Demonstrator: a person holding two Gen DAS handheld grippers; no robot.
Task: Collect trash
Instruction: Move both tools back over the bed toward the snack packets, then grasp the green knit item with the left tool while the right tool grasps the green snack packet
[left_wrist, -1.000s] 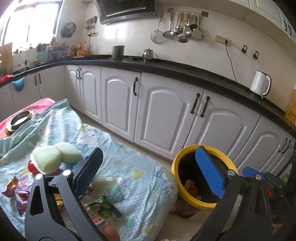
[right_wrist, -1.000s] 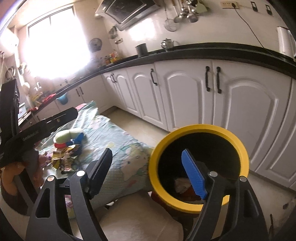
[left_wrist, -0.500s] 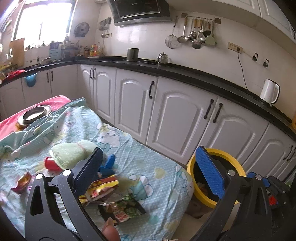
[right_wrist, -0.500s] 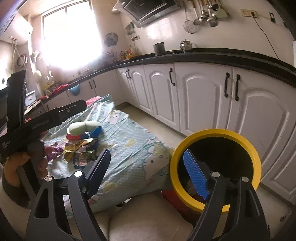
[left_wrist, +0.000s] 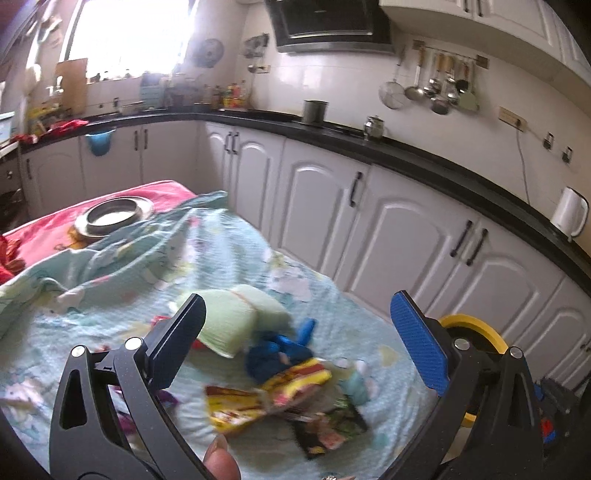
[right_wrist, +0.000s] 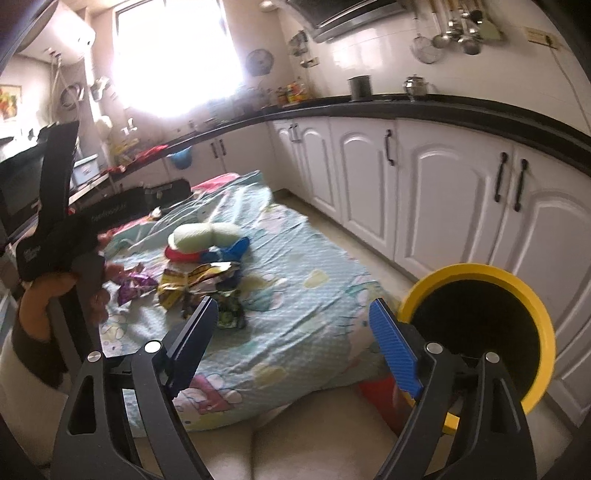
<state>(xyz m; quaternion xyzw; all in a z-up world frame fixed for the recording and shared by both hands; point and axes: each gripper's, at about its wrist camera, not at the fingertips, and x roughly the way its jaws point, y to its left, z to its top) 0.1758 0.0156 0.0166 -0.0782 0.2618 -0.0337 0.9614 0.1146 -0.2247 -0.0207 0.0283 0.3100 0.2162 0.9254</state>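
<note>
Wrappers (left_wrist: 273, 395), crumpled, lie on patterned cloth (left_wrist: 229, 266) near green plush (left_wrist: 236, 317). We hold left gripper (left_wrist: 295, 339) w/ fingers wide, empty; right gripper (right_wrist: 291, 339) fingers opening, empty. Yellow bin (right_wrist: 532, 306) beside cloth.

Daylight is glaring through a window (right_wrist: 177, 55) at the far end of a kitchen. White cabinets (right_wrist: 458, 206) are running under a black counter (left_wrist: 406, 155) along a tiled wall (left_wrist: 332, 81), where utensils (left_wrist: 432, 92) are hanging beside a range hood (left_wrist: 328, 26).
</note>
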